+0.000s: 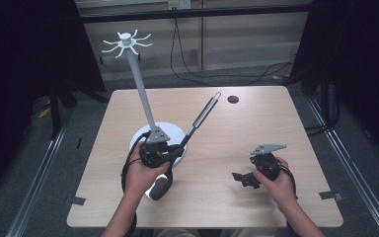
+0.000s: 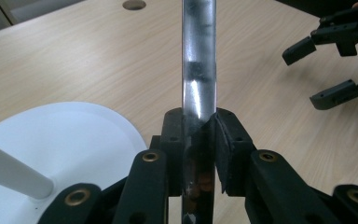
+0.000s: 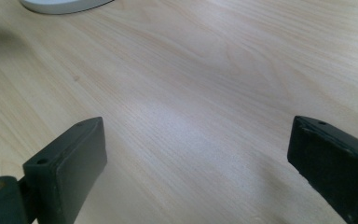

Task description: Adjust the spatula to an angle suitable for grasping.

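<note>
A white stand rises from a round base (image 1: 170,129) on a thin pole (image 1: 140,84) to a ring of hooks (image 1: 126,42). My left gripper (image 1: 180,148) is just right of the base, shut on the shiny steel handle (image 2: 198,60) of a long utensil (image 1: 205,113). The handle slants up to the far right and ends in a loop. The utensil's rounded end (image 1: 159,189) hangs below my left hand. In the left gripper view both pads press the handle at the left gripper (image 2: 199,126). My right gripper (image 1: 239,178) hovers over bare wood at the right, open and holding nothing (image 3: 196,158).
The wooden table (image 1: 256,128) has a dark round hole (image 1: 233,99) near its far edge. Dark tape tabs (image 1: 77,200) mark the near corners. Cables lie on the floor behind the table. The stand's base (image 2: 74,135) and pole (image 2: 9,172) are close to my left jaws.
</note>
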A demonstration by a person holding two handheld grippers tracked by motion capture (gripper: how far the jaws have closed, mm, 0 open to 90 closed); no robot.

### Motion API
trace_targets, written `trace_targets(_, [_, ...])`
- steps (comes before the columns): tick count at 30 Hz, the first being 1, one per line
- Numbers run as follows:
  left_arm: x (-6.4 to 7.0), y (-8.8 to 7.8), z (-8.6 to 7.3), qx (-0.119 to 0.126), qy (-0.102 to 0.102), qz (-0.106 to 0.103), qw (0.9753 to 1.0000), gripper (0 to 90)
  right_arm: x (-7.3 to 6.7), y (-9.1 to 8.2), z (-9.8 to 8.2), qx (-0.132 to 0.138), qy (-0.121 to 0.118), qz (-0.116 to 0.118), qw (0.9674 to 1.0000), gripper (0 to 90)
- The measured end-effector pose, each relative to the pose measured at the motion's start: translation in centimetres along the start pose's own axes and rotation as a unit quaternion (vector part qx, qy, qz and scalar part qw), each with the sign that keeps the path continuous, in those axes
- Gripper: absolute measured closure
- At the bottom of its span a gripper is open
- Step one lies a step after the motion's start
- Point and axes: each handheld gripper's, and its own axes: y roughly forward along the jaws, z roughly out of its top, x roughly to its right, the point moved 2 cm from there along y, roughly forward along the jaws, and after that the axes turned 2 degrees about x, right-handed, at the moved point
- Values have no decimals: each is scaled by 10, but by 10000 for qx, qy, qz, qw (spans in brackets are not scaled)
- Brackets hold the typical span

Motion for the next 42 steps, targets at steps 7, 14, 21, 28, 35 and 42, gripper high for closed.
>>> trace_targets(7, [-4,-15,1,258,-67,63,9996,753,-2,1,2,-9,-16,10,10000,42])
trace_targets(14, [-9,-33,5,577,-107,186,9981,753,-3,2,2,-11,-12,25,10000,42])
trace_targets(21, [-15,-46,8,819,-179,274,9961,753,-3,2,2,-17,-10,23,10000,42])
trace_targets(28, [-15,-56,11,1013,-149,384,9940,753,-5,3,2,-19,-43,29,10000,42])
trace_targets(35, [-18,-67,10,1119,-152,499,9924,753,-6,4,2,-36,-50,51,10000,43])
trace_targets(42, [-22,-78,8,1238,-228,584,9903,753,-8,6,2,-59,-70,42,9999,42])
